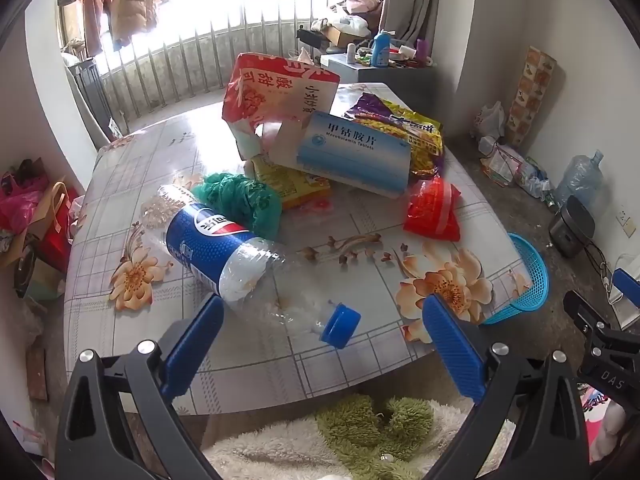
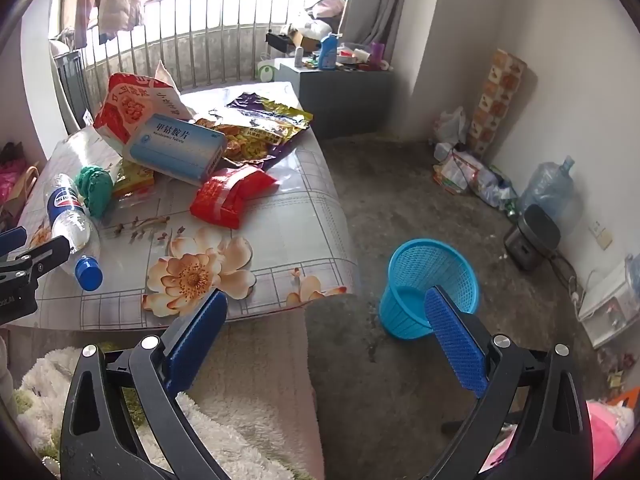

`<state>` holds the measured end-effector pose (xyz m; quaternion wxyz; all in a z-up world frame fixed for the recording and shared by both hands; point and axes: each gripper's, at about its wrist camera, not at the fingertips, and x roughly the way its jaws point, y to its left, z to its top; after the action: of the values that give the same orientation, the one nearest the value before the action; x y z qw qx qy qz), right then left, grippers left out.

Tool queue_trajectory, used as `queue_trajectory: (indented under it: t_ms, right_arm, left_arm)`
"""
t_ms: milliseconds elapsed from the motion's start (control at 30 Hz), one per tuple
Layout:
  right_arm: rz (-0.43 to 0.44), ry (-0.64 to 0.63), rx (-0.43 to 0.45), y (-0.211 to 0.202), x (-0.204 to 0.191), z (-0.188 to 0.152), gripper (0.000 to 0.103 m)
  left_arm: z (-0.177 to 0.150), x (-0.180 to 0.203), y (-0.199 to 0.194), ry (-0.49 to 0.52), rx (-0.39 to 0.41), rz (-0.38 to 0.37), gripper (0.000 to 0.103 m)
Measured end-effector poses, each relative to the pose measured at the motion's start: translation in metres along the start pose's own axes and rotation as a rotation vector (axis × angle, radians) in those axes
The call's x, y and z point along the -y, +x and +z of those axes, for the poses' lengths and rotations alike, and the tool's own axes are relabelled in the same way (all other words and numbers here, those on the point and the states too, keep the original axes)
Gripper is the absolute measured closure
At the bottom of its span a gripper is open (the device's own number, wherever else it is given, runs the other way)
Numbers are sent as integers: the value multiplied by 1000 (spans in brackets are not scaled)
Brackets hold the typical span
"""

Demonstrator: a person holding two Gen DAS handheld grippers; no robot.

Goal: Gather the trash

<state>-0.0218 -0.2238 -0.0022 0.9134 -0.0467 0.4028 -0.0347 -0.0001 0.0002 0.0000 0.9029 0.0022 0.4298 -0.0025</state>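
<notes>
Partly buried under the blue box (image 1: 354, 156) marked "Mecobalamin Tablets", your yellow packet (image 1: 296, 186) is unreadable. One Pepsi bottle (image 1: 216, 252) lies on the worktop (image 1: 248, 352), cap toward your left hand-held gripper (image 1: 320, 320); left and right hand-held gripper (image 2: 326, 320) both gape wide, empty. One blue basket (image 2: 430, 286) stands on the floor.

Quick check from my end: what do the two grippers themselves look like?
Both match: the left gripper and right gripper have black curved frames with silver bolts and jaws faced with blue, finely textured pads. White lettering marks the black body. No cables or sleeves visible.
</notes>
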Motion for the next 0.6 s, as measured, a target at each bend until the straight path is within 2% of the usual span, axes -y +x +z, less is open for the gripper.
queue_trajectory:
  t_ms: [600]
  right_arm:
    - [-1,-5,1,-3,-4,-2,8]
  left_arm:
    - [-4,-3,2,2,-9,-4,5]
